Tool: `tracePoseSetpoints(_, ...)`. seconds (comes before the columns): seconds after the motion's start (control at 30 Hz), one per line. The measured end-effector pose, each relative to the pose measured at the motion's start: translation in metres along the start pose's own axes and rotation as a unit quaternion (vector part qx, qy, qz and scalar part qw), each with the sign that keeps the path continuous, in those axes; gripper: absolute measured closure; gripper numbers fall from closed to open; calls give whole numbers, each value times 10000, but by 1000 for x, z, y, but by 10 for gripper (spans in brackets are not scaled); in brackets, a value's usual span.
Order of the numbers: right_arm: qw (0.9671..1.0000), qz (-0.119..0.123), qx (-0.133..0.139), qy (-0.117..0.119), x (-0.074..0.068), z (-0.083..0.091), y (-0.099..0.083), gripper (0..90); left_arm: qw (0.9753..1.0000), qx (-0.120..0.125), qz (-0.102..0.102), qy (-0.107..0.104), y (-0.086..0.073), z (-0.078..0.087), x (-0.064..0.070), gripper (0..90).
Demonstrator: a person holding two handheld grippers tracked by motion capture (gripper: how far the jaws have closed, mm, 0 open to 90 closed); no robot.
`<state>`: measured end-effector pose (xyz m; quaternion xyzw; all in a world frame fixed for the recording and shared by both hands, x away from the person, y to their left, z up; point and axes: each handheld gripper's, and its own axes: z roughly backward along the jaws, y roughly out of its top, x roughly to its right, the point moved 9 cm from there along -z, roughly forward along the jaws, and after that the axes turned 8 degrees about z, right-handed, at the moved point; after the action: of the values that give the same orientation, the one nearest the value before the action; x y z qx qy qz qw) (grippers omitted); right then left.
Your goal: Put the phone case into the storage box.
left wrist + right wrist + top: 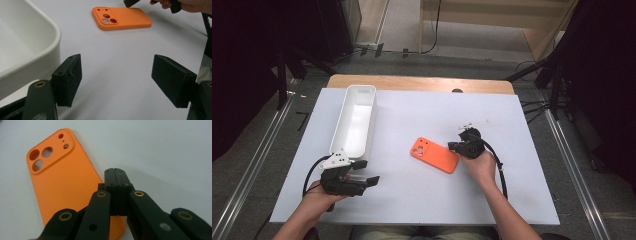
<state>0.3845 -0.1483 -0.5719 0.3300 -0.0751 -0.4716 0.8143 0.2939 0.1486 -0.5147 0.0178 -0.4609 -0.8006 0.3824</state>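
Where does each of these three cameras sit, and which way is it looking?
High view: above the person's side, looking forward and down on the table; forearms and both grippers show.
Left gripper view: rides the left gripper, facing the case past the bin; open fingers show.
Right gripper view: rides the right gripper, looking down on the case; shut fingers show.
All share the orange case.

Your left tongs (362,172) sit just beside the white bin (356,120), whose near end wall blocks travel that way. Bare table (422,192) lies between them and the orange phone case (435,154). Your right tongs (454,146) crowd its right edge.
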Motion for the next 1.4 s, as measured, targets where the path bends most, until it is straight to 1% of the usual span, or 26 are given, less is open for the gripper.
tracePoseSetpoints(0.1, 10000, 5, -10, 82, -5, 1, -3, 883, 10000, -33, -12, 4, 0, 0, 0, 241)
tracePoseSetpoints(0.17, 10000, 11, 47, 83, -6, 1, -4, 883, 10000, -31, -11, 6, 0, 0, 0, 241)
tracePoseSetpoints(0.23, 9999, -33, 85, 115, -6, 1, -5, 883, 10000, -32, -8, 8, 0, 0, 0, 241)
tracePoseSetpoints(0.27, 9999, 4, 139, 77, -5, 2, -4, 873, 10000, -28, -25, 6, 0, 1, 0, 241)
tracePoseSetpoints(0.3, 9997, 71, 230, 20, -4, 4, -2, 838, 10000, -24, -22, 8, 0, 1, 0, 241)
tracePoseSetpoints(0.33, 9994, 104, 339, -31, -3, 7, 1, 838, 10000, -26, -22, 10, 0, 1, 0, 241)
tracePoseSetpoints(0.4, 9986, 135, 512, 6, -3, 13, 5, 821, 10000, -14, -45, 13, 0, 1, -1, 241)
tracePoseSetpoints(0.43, 9984, 184, 541, 16, -3, 15, 7, 794, 10000, -20, -40, 6, 0, 1, -1, 241)
tracePoseSetpoints(0.47, 9980, 216, 584, 80, -5, 18, 8, 742, 10000, -7, -21, -7, 0, 1, 0, 241)
tracePoseSetpoints(0.53, 9974, 232, 667, 170, -7, 22, 11, 684, 10000, -21, -42, -1, 0, 2, 0, 241)
tracePoseSetpoints(0.57, 9970, 230, 699, 258, -10, 24, 13, 643, 10000, -18, -43, 0, 0, 2, 0, 241)
tracePoseSetpoints(0.67, 9951, 430, 789, 405, -15, 31, 16, 537, 10000, -4, -52, 6, 0, 2, -1, 241)
tracePoseSetpoints(0.73, 9924, 642, 990, 344, -17, 38, 19, 475, 10000, -5, -53, 6, 0, 3, -1, 241)
tracePoseSetpoints(0.8, 9908, 728, 1067, 395, -19, 44, 20, 421, 10000, -2, -46, 6, 1, 3, -1, 241)
tracePoseSetpoints(0.87, 9902, 758, 1079, 464, -22, 49, 20, 386, 10000, -16, -73, -1, 1, 3, -1, 241)
tracePoseSetpoints(0.97, 9883, 834, 1161, 529, -26, 57, 20, 349, 10000, -21, -76, 6, 0, 3, 0, 241)
tracePoseSetpoints(1.0, 9880, 823, 1168, 581, -28, 60, 20, 339, 10000, -22, -76, 14, 0, 3, -1, 241)
tracePoseSetpoints(1.03, 9877, 832, 1188, 580, -29, 61, 20, 328, 10000, -29, -67, 16, 0, 3, -1, 241)
tracePoseSetpoints(1.1, 9874, 825, 1169, 678, -32, 63, 17, 303, 10000, -7, -66, 30, 0, 3, -1, 241)
tracePoseSetpoints(1.13, 9875, 804, 1133, 739, -34, 64, 16, 298, 10000, 1, -44, 34, 0, 3, -1, 241)
tracePoseSetpoints(1.2, 9869, 860, 1071, 843, -37, 65, 11, 287, 10000, 0, -44, 36, 0, 3, -1, 241)
tracePoseSetpoints(1.3, 9857, 975, 1080, 845, -40, 69, 7, 280, 10000, -9, -62, 39, 0, 3, -1, 241)
tracePoseSetpoints(1.37, 9857, 991, 1068, 850, -42, 72, 5, 279, 10000, -13, -69, 47, 0, 2, -1, 241)
tracePoseSetpoints(1.4, 9853, 975, 1077, 895, -43, 74, 4, 279, 10000, -14, -69, 48, 0, 2, -1, 241)
